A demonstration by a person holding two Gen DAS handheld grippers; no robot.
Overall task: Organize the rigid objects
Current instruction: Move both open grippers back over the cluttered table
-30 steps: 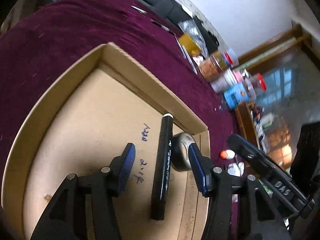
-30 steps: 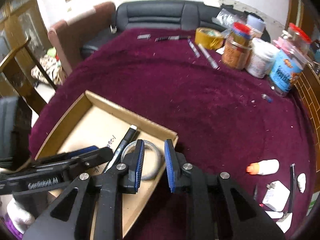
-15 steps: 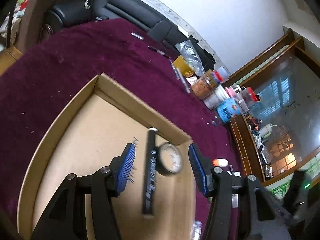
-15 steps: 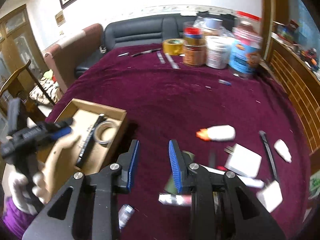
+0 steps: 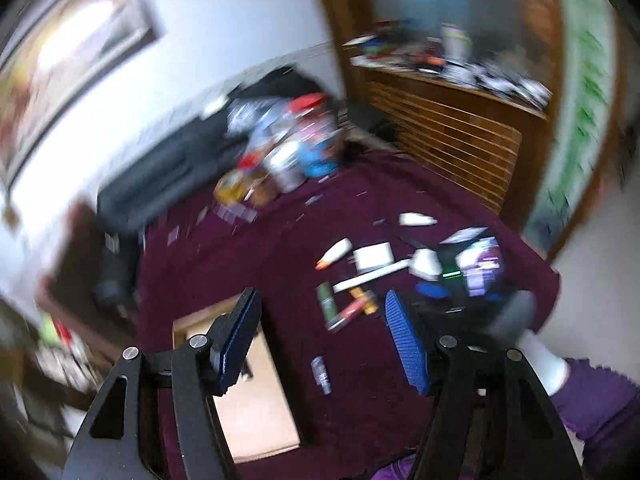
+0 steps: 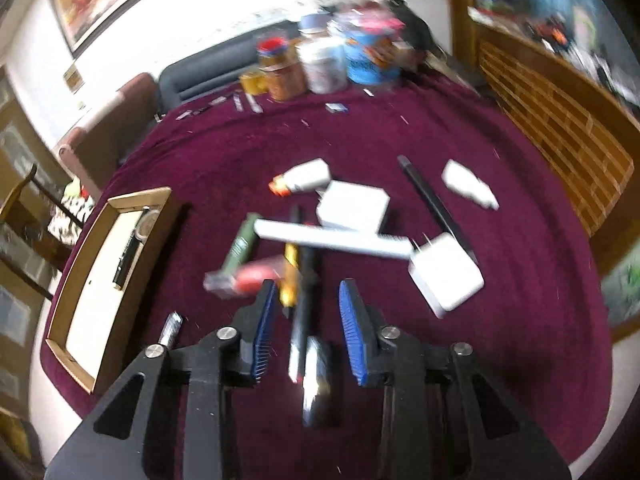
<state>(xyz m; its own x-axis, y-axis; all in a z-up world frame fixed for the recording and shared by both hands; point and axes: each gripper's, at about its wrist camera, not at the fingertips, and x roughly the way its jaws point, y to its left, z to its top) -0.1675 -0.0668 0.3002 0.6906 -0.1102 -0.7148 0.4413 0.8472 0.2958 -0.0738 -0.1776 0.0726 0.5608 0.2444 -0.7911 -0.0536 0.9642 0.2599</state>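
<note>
A cardboard box [image 6: 76, 312] lies at the table's left, holding a black marker [image 6: 126, 258] and a tape roll [image 6: 147, 222]. It also shows in the left wrist view [image 5: 264, 420]. A pile of loose items sits mid-table: a white bar [image 6: 332, 238], white chargers [image 6: 446, 274], a glue bottle [image 6: 304, 176], a green tube [image 6: 239, 250] and a black pen [image 6: 305, 300]. My right gripper [image 6: 306, 320] is open over the black pen. My left gripper [image 5: 324, 344] is open and empty, raised between box and pile.
Jars and tubs [image 6: 320, 60] crowd the far edge of the maroon table [image 6: 520, 320]. A black stick [image 6: 436, 204] and a white bottle [image 6: 470, 184] lie to the right. A small silver piece [image 6: 170, 328] lies near the box. A wooden cabinet [image 6: 560, 120] stands at right.
Both views swung right, away from the box. My right gripper moved over the pile and opened wider. My left gripper rose off the box and now faces the pile. Both now frames are motion-blurred.
</note>
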